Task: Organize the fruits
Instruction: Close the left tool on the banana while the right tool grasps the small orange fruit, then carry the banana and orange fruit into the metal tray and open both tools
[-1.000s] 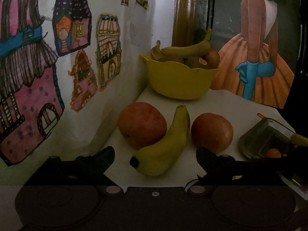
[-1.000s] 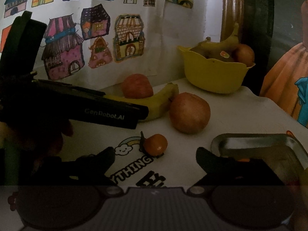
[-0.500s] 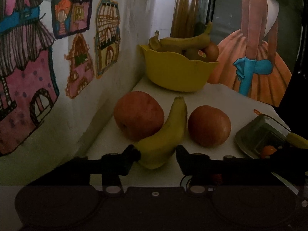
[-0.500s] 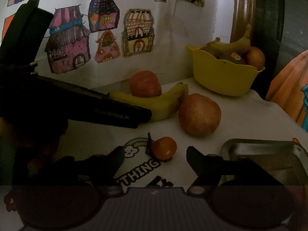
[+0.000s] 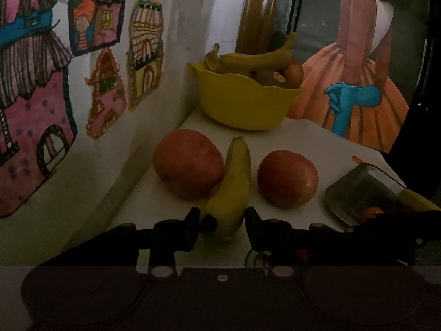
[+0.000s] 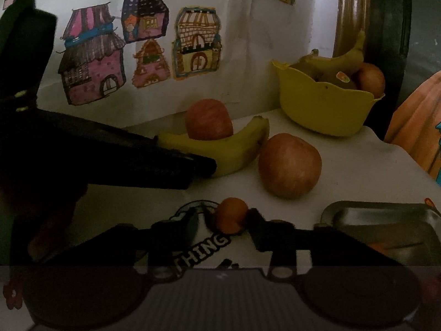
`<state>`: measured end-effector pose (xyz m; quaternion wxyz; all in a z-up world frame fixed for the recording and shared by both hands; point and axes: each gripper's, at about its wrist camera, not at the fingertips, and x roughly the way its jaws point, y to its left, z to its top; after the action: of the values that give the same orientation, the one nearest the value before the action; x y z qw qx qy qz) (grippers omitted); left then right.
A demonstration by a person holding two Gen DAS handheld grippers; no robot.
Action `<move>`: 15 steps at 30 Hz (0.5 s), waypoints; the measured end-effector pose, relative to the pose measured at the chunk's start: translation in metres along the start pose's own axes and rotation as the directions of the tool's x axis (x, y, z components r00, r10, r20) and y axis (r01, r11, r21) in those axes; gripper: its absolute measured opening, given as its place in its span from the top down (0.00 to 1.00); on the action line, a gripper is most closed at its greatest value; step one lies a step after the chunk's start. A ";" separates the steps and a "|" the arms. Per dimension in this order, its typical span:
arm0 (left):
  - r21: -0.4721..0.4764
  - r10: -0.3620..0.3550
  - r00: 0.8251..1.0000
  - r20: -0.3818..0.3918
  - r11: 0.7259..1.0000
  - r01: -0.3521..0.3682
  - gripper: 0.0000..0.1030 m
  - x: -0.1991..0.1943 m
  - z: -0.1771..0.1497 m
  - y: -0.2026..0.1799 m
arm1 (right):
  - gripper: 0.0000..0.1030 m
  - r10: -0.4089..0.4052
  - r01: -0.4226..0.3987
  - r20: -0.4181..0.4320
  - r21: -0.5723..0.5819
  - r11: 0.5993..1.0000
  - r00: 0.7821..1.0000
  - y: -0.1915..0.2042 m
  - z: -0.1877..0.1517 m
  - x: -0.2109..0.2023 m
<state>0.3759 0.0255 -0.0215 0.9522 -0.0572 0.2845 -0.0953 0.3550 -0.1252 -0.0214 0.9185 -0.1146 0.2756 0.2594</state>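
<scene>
1. On the white tabletop (image 5: pixel 317 140), the left gripper (image 5: pixel 223 220) has its jaws closing around the near end of a banana (image 5: pixel 234 182), with both pads against the fruit.
2. The banana lies between two apples: the larger apple (image 5: pixel 188 162) touches its left side, and the other apple (image 5: pixel 286 178) sits just beside it on the right.
3. A yellow bowl (image 5: pixel 242 102) stands farther back by the wall, holding more bananas (image 5: pixel 259 59) and other fruit.
4. The right gripper (image 6: pixel 223 218) is closing on a small orange fruit (image 6: pixel 231 215), which is pinched between its fingertips over printed lettering on the table.
5. A metal tray (image 6: pixel 386 220) lies near the right gripper on its right side.
6. Coloured house drawings (image 6: pixel 148 52) cover the wall behind the fruit.
</scene>
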 end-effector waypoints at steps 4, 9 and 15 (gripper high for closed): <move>0.002 -0.007 1.000 -0.016 1.000 0.007 0.68 -0.004 -0.002 -0.004 | 0.69 0.000 0.000 -0.003 0.002 1.000 1.000 0.001 -0.002 -0.004; -0.021 -0.001 1.000 -0.026 1.000 0.001 0.69 -0.018 -0.010 -0.005 | 0.70 0.003 -0.003 -0.018 0.003 1.000 1.000 0.004 -0.008 -0.019; -0.037 0.003 0.999 -0.039 0.999 -0.004 0.69 -0.050 -0.030 -0.007 | 0.70 0.024 -0.024 -0.031 -0.001 1.000 0.999 0.014 -0.021 -0.042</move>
<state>0.3173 0.0275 -0.0182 0.9453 -0.0727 0.3050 -0.0894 0.3080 -0.1383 -0.0164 0.9109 -0.1159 0.2910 0.2687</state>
